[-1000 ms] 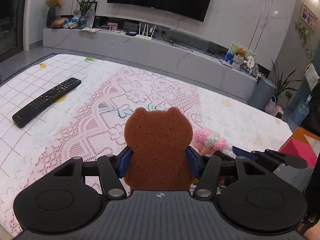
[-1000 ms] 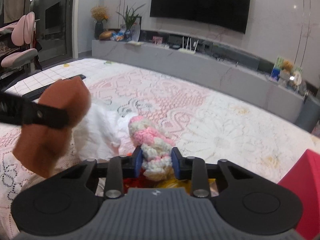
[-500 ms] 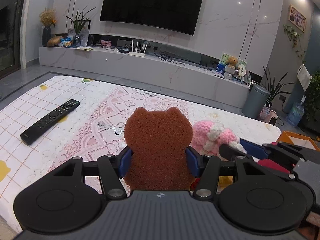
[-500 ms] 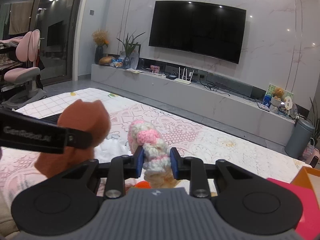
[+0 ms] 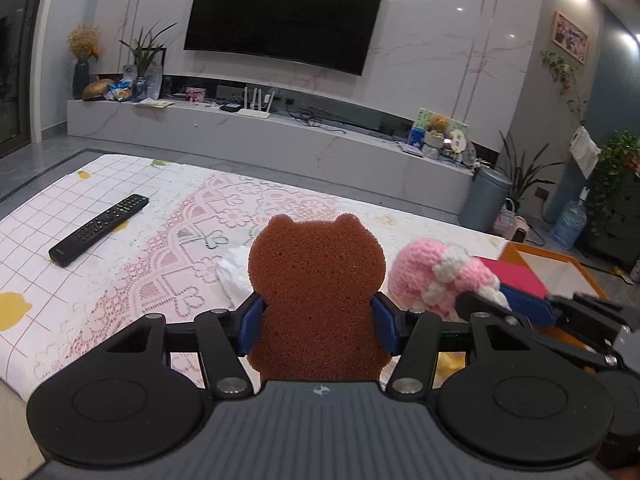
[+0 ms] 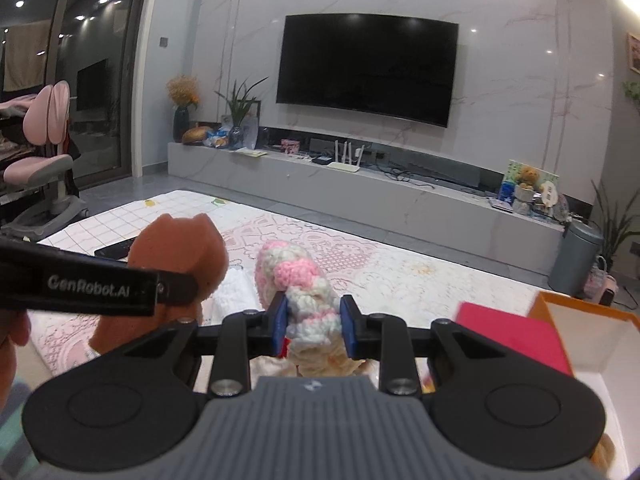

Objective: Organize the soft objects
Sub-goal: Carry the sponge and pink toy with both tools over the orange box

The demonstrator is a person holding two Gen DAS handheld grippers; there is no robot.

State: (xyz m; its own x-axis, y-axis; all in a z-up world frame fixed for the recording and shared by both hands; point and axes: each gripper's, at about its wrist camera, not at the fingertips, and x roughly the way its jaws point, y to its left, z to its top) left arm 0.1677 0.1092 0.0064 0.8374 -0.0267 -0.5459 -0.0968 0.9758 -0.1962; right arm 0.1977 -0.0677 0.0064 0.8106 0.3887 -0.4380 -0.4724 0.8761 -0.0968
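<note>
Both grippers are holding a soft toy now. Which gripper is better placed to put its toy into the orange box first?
Probably the right gripper: its pink knitted toy is beside the orange box. The left gripper with the brown sponge bear is farther away.

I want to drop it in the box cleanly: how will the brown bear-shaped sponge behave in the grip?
The brown bear sponge is porous foam, so probably very light and squashy. Clamped by the left gripper, it stands upright without drooping, so fairly stiff for foam. Its rough surface should resist slipping.
</note>
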